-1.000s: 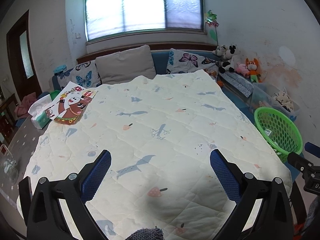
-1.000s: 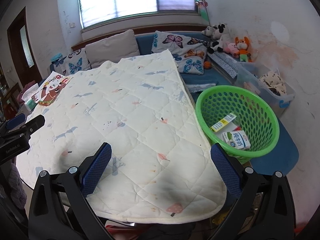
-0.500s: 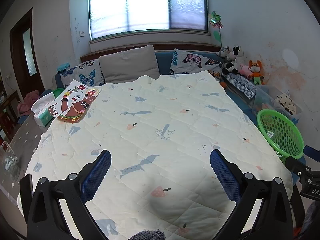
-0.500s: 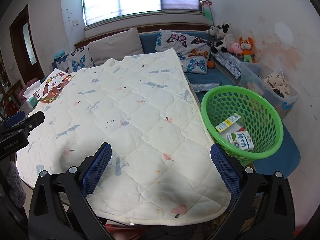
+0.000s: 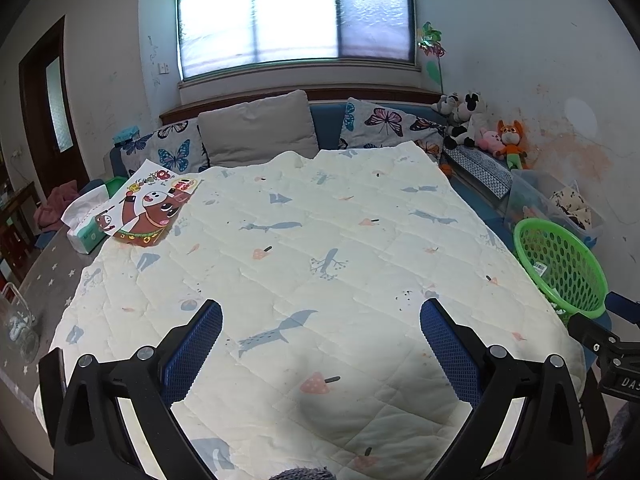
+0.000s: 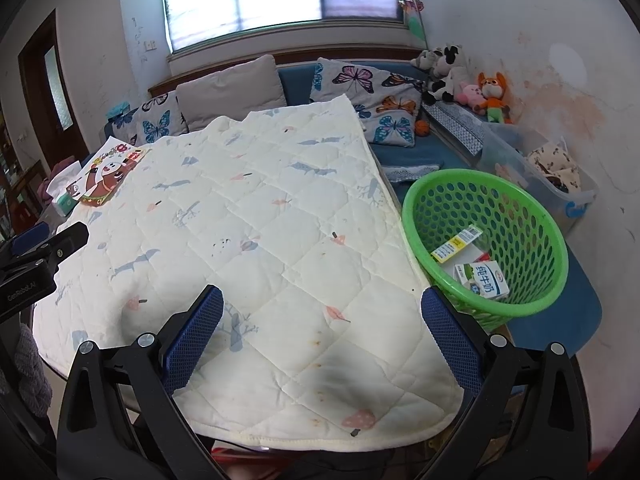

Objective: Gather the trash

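A green plastic basket (image 6: 520,216) stands on a blue seat off the table's right edge; it also shows in the left wrist view as the basket (image 5: 568,264). Inside lie a white milk carton (image 6: 482,279) and a yellow-and-white flat package (image 6: 456,244). My left gripper (image 5: 320,354) hangs open over the near part of the quilted cream cover (image 5: 320,240), with nothing between its fingers. My right gripper (image 6: 322,340) is open too, above the cover's near right corner, left of the basket. A cartoon-printed flat packet (image 5: 154,208) lies at the cover's far left corner.
A tissue pack (image 5: 86,224) sits beside the cartoon packet. Behind the table runs a blue sofa with butterfly cushions (image 6: 376,92) and a grey pillow (image 5: 256,128). Plush toys (image 6: 476,84) and a clear storage bin (image 6: 552,176) line the right wall. A glass jar (image 5: 18,332) stands at left.
Both grippers have pulled back and risen a little, so the table and basket look smaller and farther off. Both stay open and empty.
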